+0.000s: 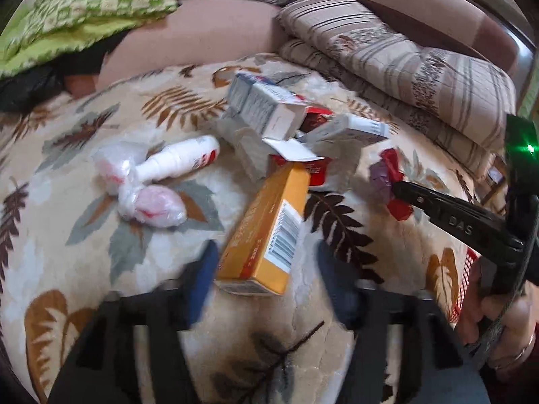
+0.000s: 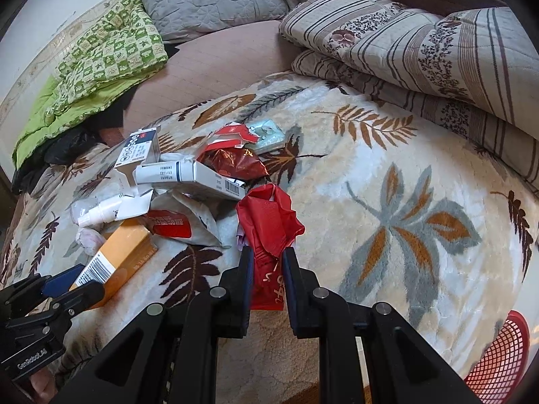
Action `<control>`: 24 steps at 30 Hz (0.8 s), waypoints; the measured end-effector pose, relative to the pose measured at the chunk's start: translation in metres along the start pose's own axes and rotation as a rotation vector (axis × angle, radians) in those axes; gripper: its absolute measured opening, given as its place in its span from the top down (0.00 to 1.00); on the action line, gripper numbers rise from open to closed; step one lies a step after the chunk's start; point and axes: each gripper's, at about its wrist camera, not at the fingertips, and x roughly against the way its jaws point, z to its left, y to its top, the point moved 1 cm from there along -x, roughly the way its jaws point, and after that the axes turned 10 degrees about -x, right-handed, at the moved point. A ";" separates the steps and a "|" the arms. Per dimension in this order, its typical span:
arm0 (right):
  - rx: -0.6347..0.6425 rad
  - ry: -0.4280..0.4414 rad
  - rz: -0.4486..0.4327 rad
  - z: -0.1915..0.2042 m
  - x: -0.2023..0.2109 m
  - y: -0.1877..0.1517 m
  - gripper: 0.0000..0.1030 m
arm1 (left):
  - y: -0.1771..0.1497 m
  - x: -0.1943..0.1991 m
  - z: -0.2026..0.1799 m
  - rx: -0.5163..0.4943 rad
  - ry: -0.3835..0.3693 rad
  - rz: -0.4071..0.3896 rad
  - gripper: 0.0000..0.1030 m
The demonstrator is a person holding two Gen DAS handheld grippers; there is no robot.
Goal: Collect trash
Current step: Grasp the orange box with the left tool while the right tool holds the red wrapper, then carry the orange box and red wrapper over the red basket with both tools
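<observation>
A pile of trash lies on a leaf-patterned blanket. My right gripper is shut on a crumpled red wrapper, which also shows in the left wrist view. My left gripper is open, its fingers on either side of the near end of an orange box, also in the right wrist view. Behind lie white cartons, a white spray bottle, a knotted clear bag and a dark red foil bag.
A red mesh basket stands at the lower right edge. Folded striped quilts lie at the back right, a green quilt and grey pillow at the back left. A black bag lies by the green quilt.
</observation>
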 end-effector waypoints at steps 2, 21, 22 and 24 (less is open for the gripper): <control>-0.006 -0.002 -0.001 -0.002 0.000 0.000 0.82 | 0.000 -0.002 0.002 0.008 0.009 0.005 0.36; -0.036 0.009 -0.008 -0.006 0.004 0.003 0.82 | -0.004 -0.005 -0.014 -0.068 0.035 0.009 0.75; -0.048 0.015 -0.008 -0.008 0.007 0.003 0.82 | -0.004 0.001 -0.017 -0.072 0.019 -0.008 0.78; -0.081 0.039 -0.007 -0.014 0.016 0.002 0.82 | -0.006 0.014 -0.027 -0.087 -0.019 -0.045 0.78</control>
